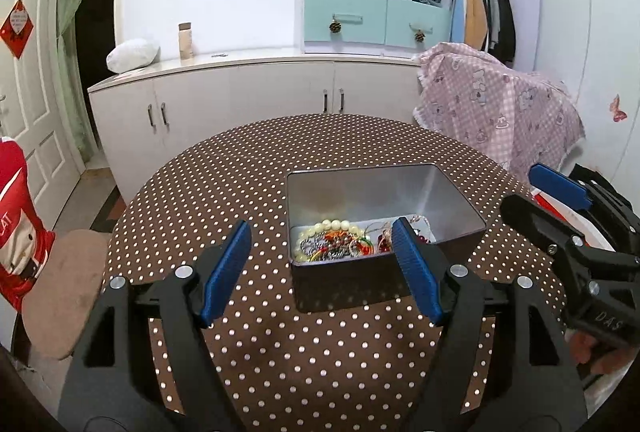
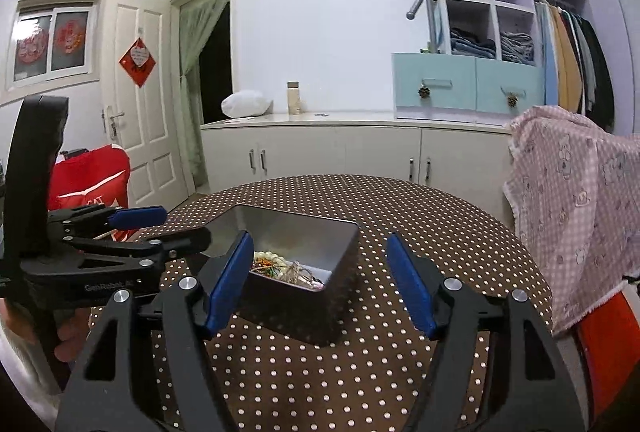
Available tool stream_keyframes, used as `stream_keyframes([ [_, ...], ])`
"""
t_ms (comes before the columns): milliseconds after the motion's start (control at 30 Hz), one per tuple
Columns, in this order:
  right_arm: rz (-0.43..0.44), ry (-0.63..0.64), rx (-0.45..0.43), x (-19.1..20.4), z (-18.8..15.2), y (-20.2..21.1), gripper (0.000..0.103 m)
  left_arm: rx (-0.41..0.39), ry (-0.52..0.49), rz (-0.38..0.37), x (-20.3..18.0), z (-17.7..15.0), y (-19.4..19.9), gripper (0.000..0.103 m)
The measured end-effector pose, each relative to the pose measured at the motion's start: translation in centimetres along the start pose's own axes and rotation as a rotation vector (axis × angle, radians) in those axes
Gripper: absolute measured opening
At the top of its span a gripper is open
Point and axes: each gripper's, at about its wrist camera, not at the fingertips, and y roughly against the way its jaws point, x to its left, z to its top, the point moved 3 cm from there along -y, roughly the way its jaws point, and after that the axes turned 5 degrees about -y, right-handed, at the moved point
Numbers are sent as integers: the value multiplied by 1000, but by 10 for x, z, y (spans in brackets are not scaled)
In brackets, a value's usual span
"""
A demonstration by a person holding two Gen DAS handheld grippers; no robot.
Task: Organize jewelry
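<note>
"DAS" on the right hand-held gripper (image 1: 560, 187), "GenRobot" on the left hand-held gripper (image 2: 138, 218)

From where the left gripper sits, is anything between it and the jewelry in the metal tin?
Nothing visible. The open left gripper faces the rectangular metal tin, and only the tin's dark near wall stands before the tangled jewelry.

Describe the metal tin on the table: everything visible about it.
The tin is a rectangular, lidless box, dark outside with brushed silvery inner walls. It sits flat on the polka-dot tablecloth, a corner turned toward the right wrist view. Inside lies a tangled heap of jewelry: cream beads, colourful cords, silver chain. Neither gripper touches it; both hang open before it.
</note>
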Motion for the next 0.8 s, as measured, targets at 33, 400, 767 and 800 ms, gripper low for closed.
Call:
stream_keyframes([
  [33, -4, -5, -1, 0, 0, 2, 69, 1, -1, 4, 0, -1, 2, 72],
  [400, -14, -15, -43, 13, 3, 36, 92, -37, 17, 52, -16, -9, 36, 80],
  [767, -53, -23, -131, 19, 9, 85, 95, -127, 25, 95, -37, -1, 85, 90],
  [800, -58, -23, -138, 20, 11, 89, 95, -137, 28, 98, -38, 0, 90, 91],
])
